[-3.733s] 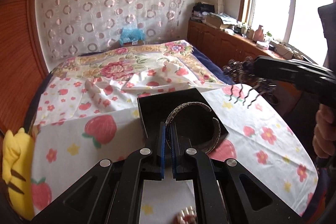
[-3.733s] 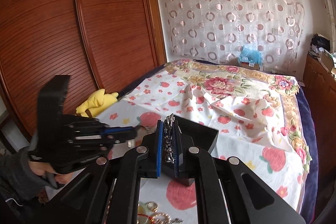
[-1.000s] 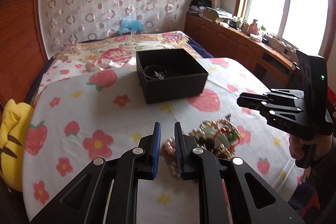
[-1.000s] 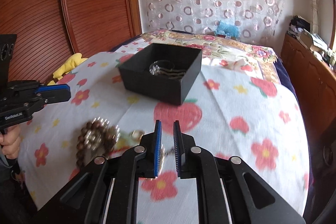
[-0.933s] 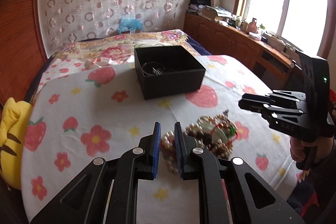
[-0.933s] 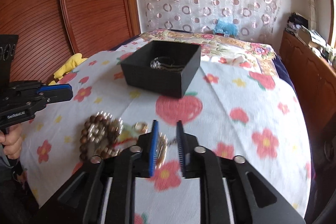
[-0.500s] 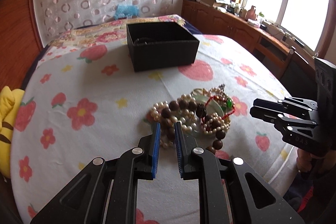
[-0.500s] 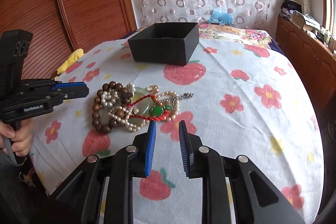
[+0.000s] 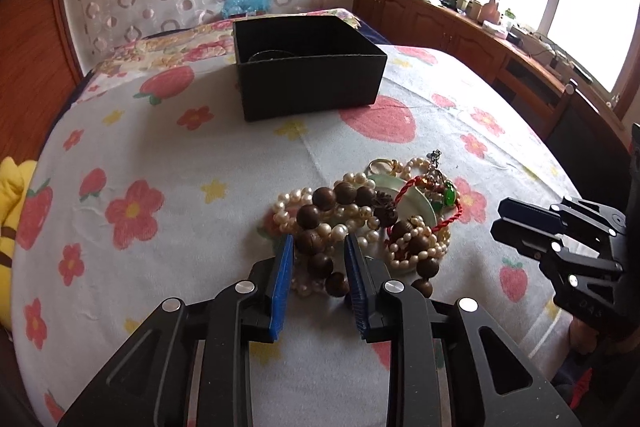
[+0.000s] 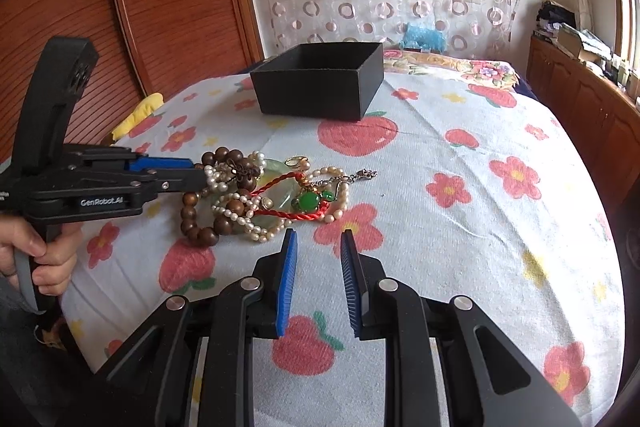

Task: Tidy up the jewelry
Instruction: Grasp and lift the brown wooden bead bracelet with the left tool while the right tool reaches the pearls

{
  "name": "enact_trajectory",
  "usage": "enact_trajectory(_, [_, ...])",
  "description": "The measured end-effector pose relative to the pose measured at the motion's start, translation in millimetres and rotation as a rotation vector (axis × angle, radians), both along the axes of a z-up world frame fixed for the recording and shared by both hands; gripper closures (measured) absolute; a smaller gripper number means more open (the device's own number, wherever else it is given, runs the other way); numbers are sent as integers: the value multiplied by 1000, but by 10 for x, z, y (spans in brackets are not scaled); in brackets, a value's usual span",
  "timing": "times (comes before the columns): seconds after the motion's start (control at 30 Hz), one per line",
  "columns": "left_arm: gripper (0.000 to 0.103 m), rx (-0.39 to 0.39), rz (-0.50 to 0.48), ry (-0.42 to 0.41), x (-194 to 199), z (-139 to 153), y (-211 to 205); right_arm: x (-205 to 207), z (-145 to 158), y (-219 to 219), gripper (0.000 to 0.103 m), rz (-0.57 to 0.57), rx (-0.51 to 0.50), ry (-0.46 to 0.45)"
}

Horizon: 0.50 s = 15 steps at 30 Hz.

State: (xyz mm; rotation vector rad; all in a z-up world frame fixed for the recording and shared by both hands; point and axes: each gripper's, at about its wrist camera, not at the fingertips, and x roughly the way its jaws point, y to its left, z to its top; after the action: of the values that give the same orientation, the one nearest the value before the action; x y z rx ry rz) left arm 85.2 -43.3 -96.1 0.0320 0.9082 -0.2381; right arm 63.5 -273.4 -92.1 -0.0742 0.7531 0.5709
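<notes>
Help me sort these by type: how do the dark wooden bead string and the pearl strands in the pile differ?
The wooden bead string has large, dark brown beads; the pearl strands have small, cream-white ones. The wooden beads lie between the open left gripper fingers; most pearls lie outside them. Both are round-bead strings tangled in one pile.

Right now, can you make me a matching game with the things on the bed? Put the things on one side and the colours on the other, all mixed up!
Things:
1. box
2. big round beads
3. cord
4. soft toy

Colours:
A. red
B. yellow
C. black
D. brown

Pairs: 1-C, 2-D, 3-A, 4-B
</notes>
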Motion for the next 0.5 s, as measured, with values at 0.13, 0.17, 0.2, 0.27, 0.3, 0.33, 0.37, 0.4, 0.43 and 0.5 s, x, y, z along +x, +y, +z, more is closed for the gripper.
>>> enact_trajectory(0.13, [80,64,37,11,46,-56,-18,-47,7,20,78,-3,-12,-25])
enact_trajectory(0.17, [80,63,38,7,37,-58,-15,-48,9,19,78,-3,-12,-26])
enact_trajectory(0.2, [81,62,39,5,27,-58,-9,-55,10,10,78,-3,-11,-26])
enact_trajectory(0.27, [89,65,37,-1,9,-42,0,-57,9,12,78,-4,-9,-26])
enact_trajectory(0.3, [91,65,39,-5,10,-32,3,-57,9,10,78,-3,-9,-26])
enact_trajectory(0.33, [91,59,41,-7,5,-19,15,-55,7,10,78,-3,-8,-24])
enact_trajectory(0.37, [91,49,40,-17,-11,2,28,-57,3,11,78,-4,-8,-22])
enact_trajectory(0.4, [91,44,39,-28,-20,20,40,-60,3,12,78,-4,-9,-21])
enact_trajectory(0.43, [91,32,39,-49,-55,70,51,-57,5,5,78,-4,-8,-19])
enact_trajectory(0.5, [91,-1,44,-91,-137,207,81,-66,6,11,78,-1,-11,-18])
